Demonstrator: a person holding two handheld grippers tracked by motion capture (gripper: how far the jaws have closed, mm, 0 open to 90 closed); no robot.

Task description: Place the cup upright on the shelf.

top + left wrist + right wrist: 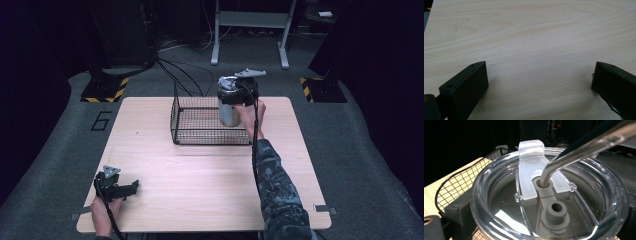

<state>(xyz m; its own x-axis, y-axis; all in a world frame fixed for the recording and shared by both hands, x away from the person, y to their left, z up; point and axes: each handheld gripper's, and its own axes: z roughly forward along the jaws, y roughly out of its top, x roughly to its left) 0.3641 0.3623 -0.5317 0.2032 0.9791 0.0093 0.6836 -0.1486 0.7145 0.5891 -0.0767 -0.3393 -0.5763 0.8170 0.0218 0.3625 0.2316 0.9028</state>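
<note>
- The tumbler [229,107] sits clamped in the right gripper [239,95], raised over the wire basket's [200,134] right end.
- It stands upright, long axis vertical, its clear lid [549,195] on top, a metal straw [574,155] slanting out.
- The left gripper [131,188] rests on the table [200,180], jaws wide apart, holding nothing.

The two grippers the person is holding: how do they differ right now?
The right gripper is raised over the wire basket and clamped on a steel tumbler; the left gripper sits low at the near corner of the table. The right one's jaws press the tumbler's sides, while the left one's stand wide apart, holding nothing. Both are black, cabled and topped with grey plates.
</note>
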